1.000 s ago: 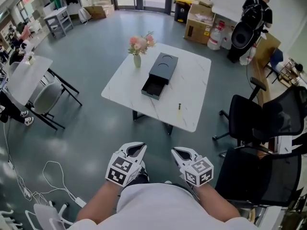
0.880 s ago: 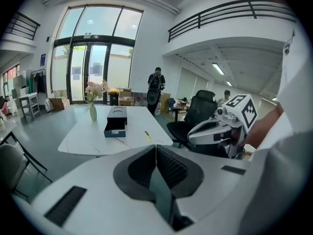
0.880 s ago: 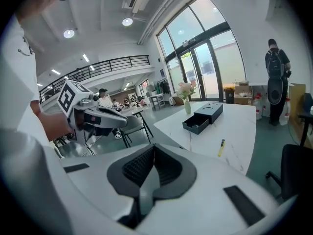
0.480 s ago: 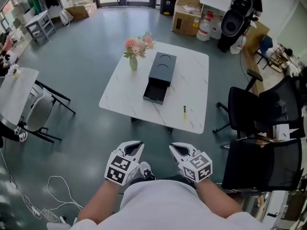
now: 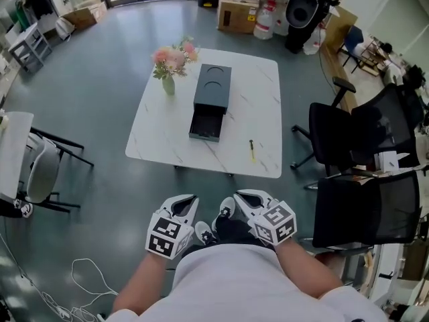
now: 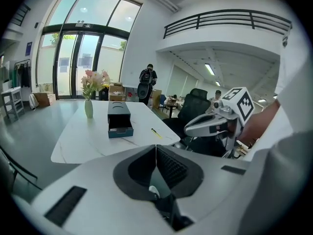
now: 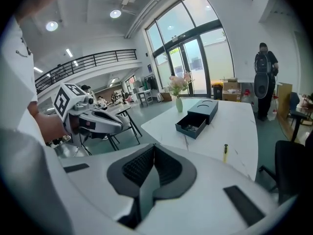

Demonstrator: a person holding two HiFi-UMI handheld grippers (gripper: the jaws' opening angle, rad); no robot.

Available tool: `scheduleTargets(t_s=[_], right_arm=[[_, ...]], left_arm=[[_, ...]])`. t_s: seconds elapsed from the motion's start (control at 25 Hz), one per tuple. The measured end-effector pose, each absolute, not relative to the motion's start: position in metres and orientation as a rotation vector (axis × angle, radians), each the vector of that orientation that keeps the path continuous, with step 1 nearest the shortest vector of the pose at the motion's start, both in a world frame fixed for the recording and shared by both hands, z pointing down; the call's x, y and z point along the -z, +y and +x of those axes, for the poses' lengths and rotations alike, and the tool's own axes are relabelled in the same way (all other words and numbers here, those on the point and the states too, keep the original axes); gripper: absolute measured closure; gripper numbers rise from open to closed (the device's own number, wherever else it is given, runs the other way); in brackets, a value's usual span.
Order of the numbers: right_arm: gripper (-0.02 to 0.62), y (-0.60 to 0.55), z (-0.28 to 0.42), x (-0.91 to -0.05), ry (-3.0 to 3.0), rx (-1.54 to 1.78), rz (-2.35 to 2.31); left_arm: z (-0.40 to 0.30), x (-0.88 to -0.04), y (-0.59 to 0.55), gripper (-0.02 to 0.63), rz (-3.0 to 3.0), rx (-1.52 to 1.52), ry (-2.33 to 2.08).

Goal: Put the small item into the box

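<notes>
A dark box (image 5: 212,92) lies on the white table (image 5: 268,113), its drawer (image 5: 204,126) pulled out toward me. The small item, a thin yellow and black stick (image 5: 252,150), lies on the table right of the drawer. My left gripper (image 5: 188,203) and right gripper (image 5: 242,198) hang side by side close to my body, well short of the table, both shut and empty. In the left gripper view the box (image 6: 119,116) and item (image 6: 156,132) lie beyond the shut left gripper (image 6: 156,148). The right gripper view shows the box (image 7: 203,112) and item (image 7: 225,152) past the shut right gripper (image 7: 154,148).
A vase of pink flowers (image 5: 169,66) stands on the table left of the box. Black office chairs (image 5: 348,139) stand right of the table. Cardboard boxes (image 5: 238,9) and a person with a backpack (image 5: 308,5) are behind. Cables (image 5: 80,280) lie on the floor at left.
The table with the box has come closer and sits larger in the head view. Both grippers have stayed shut and side by side in front of my body.
</notes>
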State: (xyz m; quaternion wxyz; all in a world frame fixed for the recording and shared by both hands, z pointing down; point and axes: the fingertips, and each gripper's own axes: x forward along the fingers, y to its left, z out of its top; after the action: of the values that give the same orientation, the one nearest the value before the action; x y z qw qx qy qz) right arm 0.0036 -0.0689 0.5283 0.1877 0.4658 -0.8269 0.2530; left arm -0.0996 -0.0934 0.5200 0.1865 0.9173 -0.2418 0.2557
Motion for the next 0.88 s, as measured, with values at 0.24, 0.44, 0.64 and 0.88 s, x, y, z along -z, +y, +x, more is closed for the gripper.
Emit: scheduleTargets(t_s=[0.24, 0.44, 0.64, 0.88], right_arm=[[0.58, -0.097, 0.027, -0.544, -2.298, -0.739, 1.355], [0.578, -0.132, 0.054, -0.555, -2.27, -0.764, 1.383], [0.578, -0.169, 0.077, -0.565, -2.259, -0.79, 1.399], [0.578, -0.205, 0.103, -0.572, -2.258, -0.81, 1.425]], left_arm=[[-0.094, -0.532, -0.115, 0.589, 2.569, -0.77, -0.676], [-0.077, -0.532, -0.14, 0.589, 2.579, -0.838, -0.647], [-0.052, -0.528, -0.183, 0.589, 2.597, -0.88, -0.635], [-0.017, -0.527, -0.228, 0.589, 2.614, -0.931, -0.594]])
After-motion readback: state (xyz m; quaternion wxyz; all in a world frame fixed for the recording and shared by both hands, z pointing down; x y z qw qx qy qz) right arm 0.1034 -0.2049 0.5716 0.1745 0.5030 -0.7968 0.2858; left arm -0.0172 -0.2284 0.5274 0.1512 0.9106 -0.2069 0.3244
